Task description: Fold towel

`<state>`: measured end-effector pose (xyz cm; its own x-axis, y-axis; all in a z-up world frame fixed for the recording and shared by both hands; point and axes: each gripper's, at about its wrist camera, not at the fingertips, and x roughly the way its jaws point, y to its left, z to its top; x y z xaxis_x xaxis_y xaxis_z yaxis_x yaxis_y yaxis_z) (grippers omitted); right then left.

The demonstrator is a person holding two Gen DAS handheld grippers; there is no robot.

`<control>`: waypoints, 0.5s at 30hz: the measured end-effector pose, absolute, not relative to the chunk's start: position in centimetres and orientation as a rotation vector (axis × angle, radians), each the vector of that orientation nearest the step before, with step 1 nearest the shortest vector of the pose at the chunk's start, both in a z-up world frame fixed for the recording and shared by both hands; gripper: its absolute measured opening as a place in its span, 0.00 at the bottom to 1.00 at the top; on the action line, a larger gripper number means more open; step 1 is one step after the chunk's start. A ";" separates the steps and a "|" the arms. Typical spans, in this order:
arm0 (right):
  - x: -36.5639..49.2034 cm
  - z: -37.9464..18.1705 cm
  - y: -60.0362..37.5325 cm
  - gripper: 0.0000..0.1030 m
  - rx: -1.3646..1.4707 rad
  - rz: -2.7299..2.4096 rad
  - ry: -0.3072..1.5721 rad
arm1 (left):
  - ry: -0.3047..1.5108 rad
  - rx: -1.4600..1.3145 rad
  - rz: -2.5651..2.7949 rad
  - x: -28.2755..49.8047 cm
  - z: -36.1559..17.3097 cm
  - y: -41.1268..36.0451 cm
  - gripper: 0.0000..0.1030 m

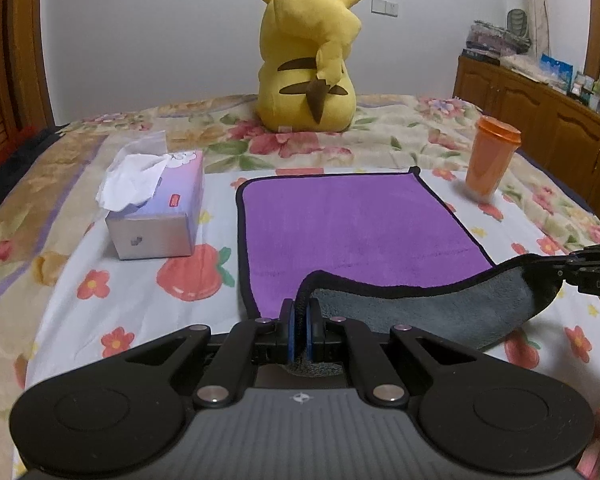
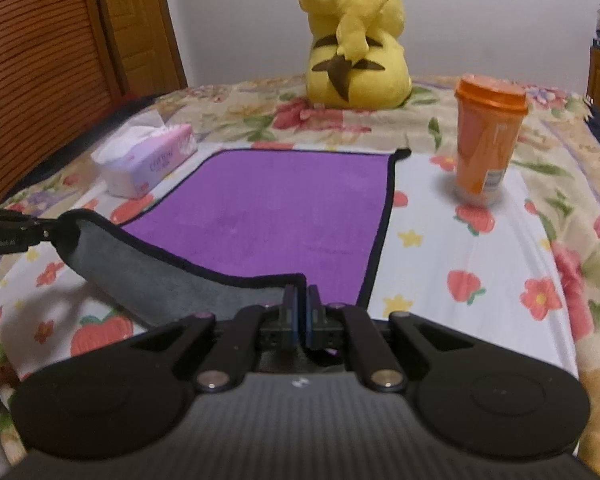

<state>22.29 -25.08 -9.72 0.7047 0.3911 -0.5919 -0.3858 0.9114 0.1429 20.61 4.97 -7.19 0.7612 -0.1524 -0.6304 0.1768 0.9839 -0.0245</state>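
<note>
At the bottom centre of each view, the left hand-held gripper [image 1: 300,316] and right hand-held gripper [image 2: 301,304] are each pinching a near corner of the purple towel [image 1: 356,224], lying mid-frame on the bed [image 1: 80,320], its soft, light cloth sagging between them.

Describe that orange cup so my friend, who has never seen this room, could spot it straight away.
Start at the big yellow plush toy sitting on the flowered bed cover. Nearer the camera lies the purple towel; the orange cup stands upright just off its far right corner. It is the only tall orange thing; the tissue box on the opposite side is low and pale.
</note>
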 end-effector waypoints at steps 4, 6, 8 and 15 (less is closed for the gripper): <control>22.3 -9.3 -25.2 0.04 0.005 0.432 0.636 | 0.679 0.032 -0.177 20.8 -7.0 5.0 0.08; 22.4 -9.2 -25.2 0.04 0.005 0.433 0.630 | 0.675 0.029 -0.179 21.1 -6.8 5.0 0.08; 22.5 -9.1 -25.1 0.04 0.004 0.437 0.623 | 0.667 0.036 -0.178 21.4 -6.6 4.8 0.08; 22.6 -8.2 -24.9 0.04 -0.012 0.452 0.587 | 0.638 0.042 -0.181 22.0 -5.7 4.7 0.08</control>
<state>22.56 -24.93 -8.22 0.7381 0.4087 -0.5369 -0.4153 0.9023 0.1159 21.98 4.67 -5.72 0.7882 -0.1549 -0.5956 0.1808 0.9834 -0.0166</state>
